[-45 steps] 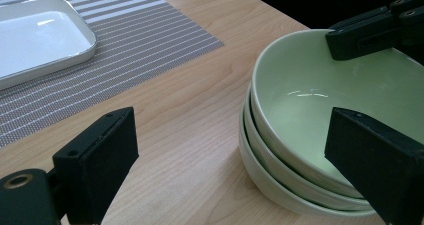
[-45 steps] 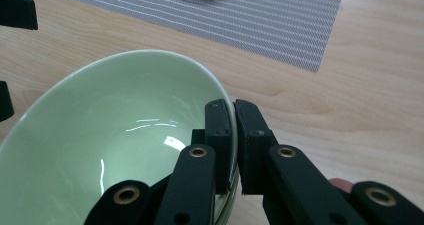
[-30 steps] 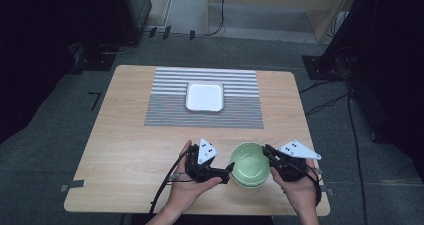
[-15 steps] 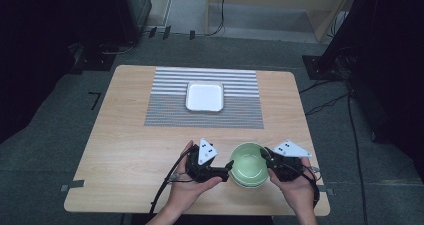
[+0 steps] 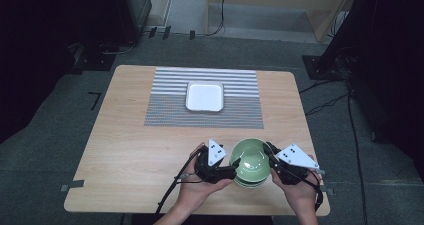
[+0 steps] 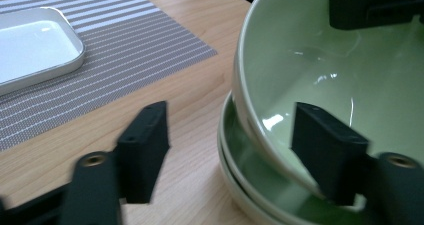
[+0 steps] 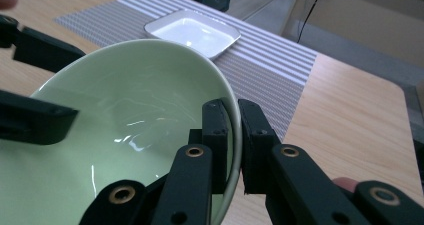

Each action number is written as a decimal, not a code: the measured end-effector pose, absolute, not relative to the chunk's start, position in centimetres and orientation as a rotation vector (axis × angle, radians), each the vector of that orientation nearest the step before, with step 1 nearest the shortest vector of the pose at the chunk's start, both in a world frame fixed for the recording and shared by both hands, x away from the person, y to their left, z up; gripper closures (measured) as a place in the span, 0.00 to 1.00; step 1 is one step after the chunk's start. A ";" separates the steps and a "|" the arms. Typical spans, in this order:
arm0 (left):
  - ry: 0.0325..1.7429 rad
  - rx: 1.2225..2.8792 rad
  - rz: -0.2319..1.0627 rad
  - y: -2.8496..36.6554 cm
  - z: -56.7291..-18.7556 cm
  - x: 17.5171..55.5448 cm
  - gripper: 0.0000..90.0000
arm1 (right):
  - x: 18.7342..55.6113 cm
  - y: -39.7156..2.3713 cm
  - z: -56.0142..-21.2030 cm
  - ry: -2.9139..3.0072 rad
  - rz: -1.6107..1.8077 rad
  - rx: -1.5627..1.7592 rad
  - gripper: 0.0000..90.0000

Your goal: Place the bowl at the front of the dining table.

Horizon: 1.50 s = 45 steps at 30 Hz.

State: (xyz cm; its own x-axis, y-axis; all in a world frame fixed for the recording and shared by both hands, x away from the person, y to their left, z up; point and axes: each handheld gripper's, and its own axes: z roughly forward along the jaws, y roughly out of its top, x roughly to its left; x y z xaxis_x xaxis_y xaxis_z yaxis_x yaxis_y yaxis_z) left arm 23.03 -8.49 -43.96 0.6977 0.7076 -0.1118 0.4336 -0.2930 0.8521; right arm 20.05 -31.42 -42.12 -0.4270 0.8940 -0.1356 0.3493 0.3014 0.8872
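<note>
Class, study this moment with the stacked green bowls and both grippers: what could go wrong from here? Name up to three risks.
1. The right gripper is shut on the top bowl by its thin rim alone; the tilted bowl might slip or twist.
2. The left gripper straddles the opposite rim, its jaws having just been closing but not yet pressing. An uneven squeeze may chip the rim.
3. The lower bowls sit near the table edge; lifting could drag them.
</note>
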 end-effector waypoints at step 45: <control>0.806 1.758 0.467 -4.1 -41.7 21.6 0.20 | 18.9 -28.3 -42.0 1.702 1.226 1.274 0.94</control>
